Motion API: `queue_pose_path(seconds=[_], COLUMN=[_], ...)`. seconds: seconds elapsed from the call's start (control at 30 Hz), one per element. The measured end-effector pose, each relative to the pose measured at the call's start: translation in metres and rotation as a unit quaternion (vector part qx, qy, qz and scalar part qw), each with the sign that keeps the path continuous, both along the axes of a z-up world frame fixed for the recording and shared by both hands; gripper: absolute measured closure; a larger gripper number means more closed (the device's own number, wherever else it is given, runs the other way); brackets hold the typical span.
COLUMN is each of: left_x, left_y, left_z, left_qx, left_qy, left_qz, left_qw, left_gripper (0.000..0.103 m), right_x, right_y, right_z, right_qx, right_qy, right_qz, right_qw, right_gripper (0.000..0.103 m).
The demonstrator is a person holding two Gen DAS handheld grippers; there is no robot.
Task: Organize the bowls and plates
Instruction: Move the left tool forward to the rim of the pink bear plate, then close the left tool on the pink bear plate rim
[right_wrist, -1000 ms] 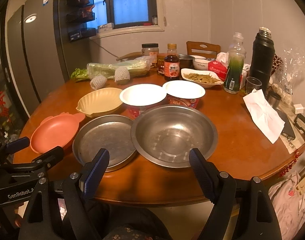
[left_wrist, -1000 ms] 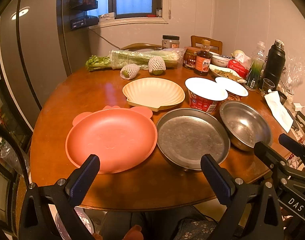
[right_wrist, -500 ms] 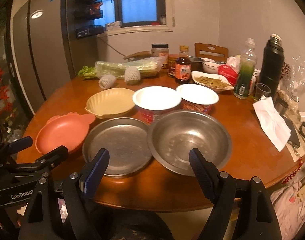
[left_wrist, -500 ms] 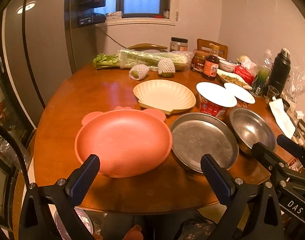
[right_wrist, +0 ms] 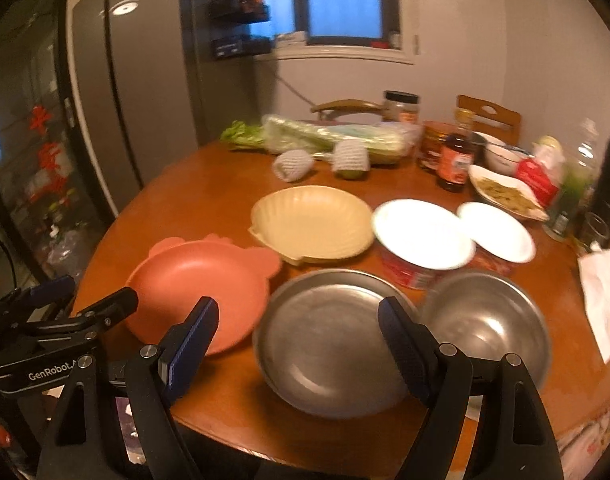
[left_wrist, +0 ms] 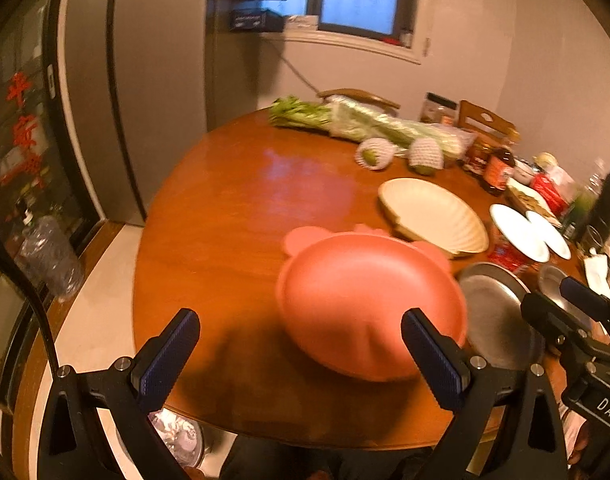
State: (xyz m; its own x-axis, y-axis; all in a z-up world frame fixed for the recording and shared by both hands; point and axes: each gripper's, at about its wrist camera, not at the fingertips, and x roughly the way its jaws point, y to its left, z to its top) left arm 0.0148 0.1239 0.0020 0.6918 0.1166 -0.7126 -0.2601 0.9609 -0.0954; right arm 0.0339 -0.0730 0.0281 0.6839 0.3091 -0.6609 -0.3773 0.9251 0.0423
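glossy wood table (right_wrist: 209, 196), seemingly dull steel pan (right_wrist: 329, 340).

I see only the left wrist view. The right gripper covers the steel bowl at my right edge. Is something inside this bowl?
Observer: No. In the right wrist view the steel bowl is empty.
Operator: And the right gripper, does it hold something?
Observer: Nothing. The right gripper is open, and in its own view its fingers frame the steel plate, which is also empty.
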Motion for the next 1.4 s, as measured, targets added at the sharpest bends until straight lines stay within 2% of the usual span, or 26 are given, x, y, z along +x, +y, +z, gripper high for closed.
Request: queue_pose_path(seconds=[0.3,0.4,0.6,0.77,0.97,1.03,1.1,1.17,1.23,1.4], left_x=[0.017,0.02,0.026,0.036,0.046,0.049,0.051,0.051,0.05,0.044], left_y=[0.021,0.021,0.025,0.025,0.025,0.025,0.026,0.024,0.022,0.021], left_z=[-0.015,-0.017,-0.02,-0.022,-0.025,-0.028,-0.032,-0.035,-0.037,-0.039], left_qx=[-0.019,-0.02,-0.025,-0.021,-0.023,-0.034,-0.048,-0.047,-0.048,-0.039], left_qy=[0.029,0.031,0.031,0.037,0.04,0.045,0.051,0.054,0.058,0.062], left_qz=[-0.002,-0.005,-0.004,-0.007,-0.018,-0.023,-0.03,-0.033,-0.039,-0.036], left_qw=[0.9994,0.9993,0.9992,0.9991,0.9988,0.9982,0.9971,0.9969,0.9964,0.9966], left_gripper=[0.002,0.002,0.006,0.019,0.041,0.056,0.063,0.065,0.073,0.073], right_x=[0.028,0.037,0.056,0.061,0.065,0.067,0.068,0.068,0.071,0.078], right_y=[0.035,0.043,0.051,0.06,0.069,0.072,0.075,0.079,0.083,0.095], right_z=[-0.023,-0.028,-0.037,-0.042,-0.051,-0.053,-0.054,-0.055,-0.057,-0.059], right_qx=[-0.013,-0.026,-0.038,-0.05,-0.069,-0.07,-0.07,-0.076,-0.073,-0.082], right_qy=[0.046,0.047,0.061,0.063,0.07,0.074,0.078,0.075,0.082,0.077], right_qz=[0.033,0.033,0.041,0.056,0.067,0.071,0.076,0.079,0.084,0.09], right_qw=[0.998,0.998,0.997,0.995,0.993,0.992,0.992,0.991,0.99,0.99], right_gripper=[0.02,0.021,0.034,0.042,0.052,0.056,0.058,0.058,0.06,0.061])
